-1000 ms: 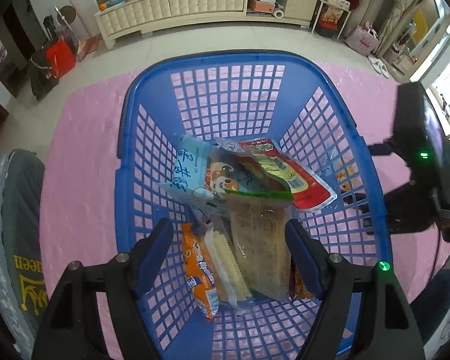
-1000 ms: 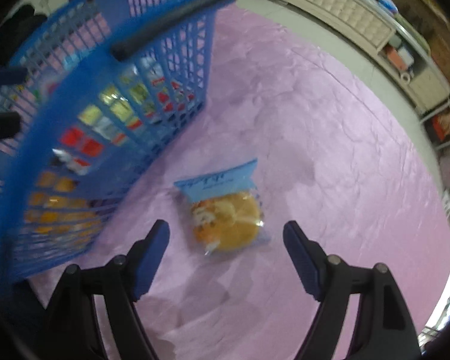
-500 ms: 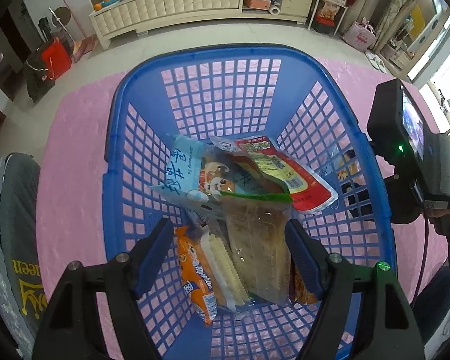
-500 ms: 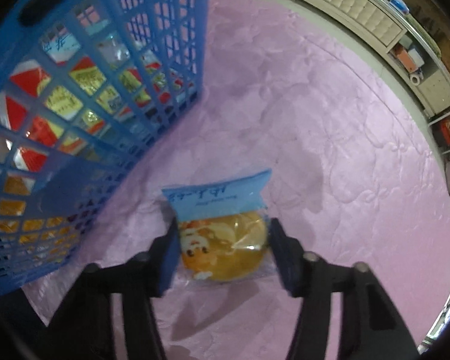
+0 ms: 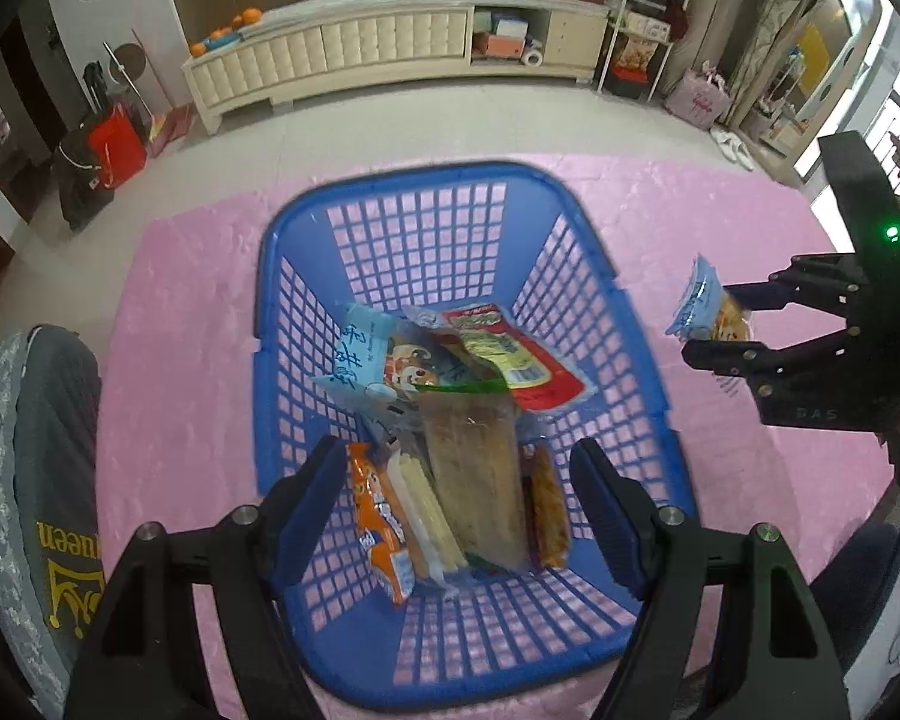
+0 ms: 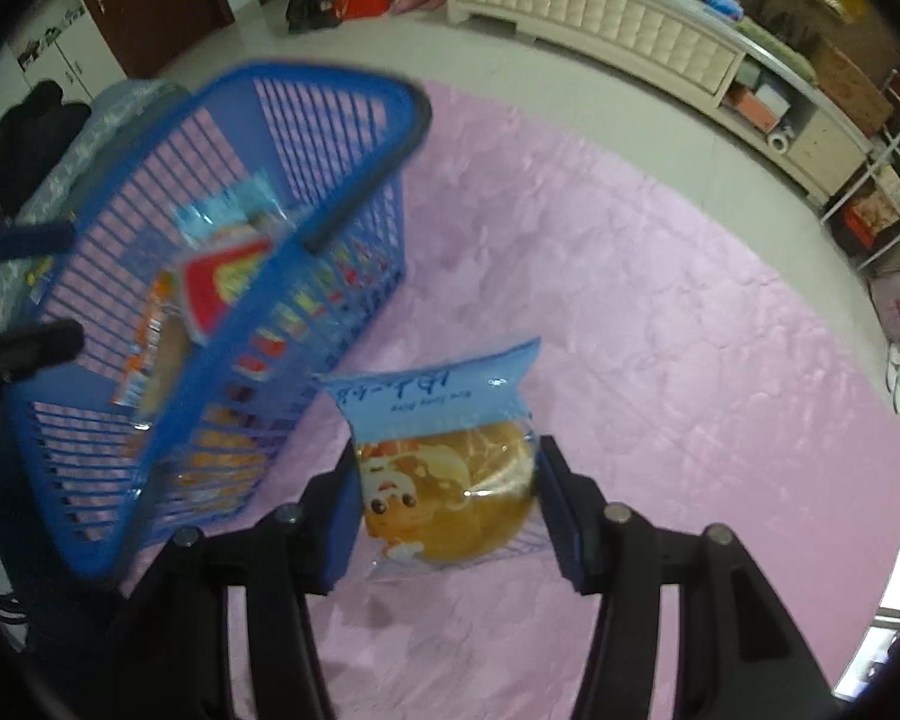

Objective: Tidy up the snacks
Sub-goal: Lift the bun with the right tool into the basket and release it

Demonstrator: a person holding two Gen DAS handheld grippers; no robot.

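Left wrist view first: my left gripper (image 5: 456, 498) hangs over the near end of the basket (image 5: 270, 276), pads wide apart and clamped on nothing. Under it lie the snacks (image 5: 468, 420) already sorted, at least 4 packs leaning together on the basket floor. To the right of the basket, above the pink mat (image 5: 180, 312), my right gripper (image 5: 717, 324) holds 1 bun pack (image 5: 699, 306) clear of the mat.

Right wrist view: the basket (image 6: 330, 96) sits to the left, the bun pack (image 6: 450, 468) is squeezed between my 2 blue pads (image 6: 561, 516), blue header pointing away from me, nothing touching the mat (image 6: 660, 330).

So I judge the pick done and the carry begun. Next, I think, I need to swing the pack left, high enough to clear the rim, then let go over a free spot.
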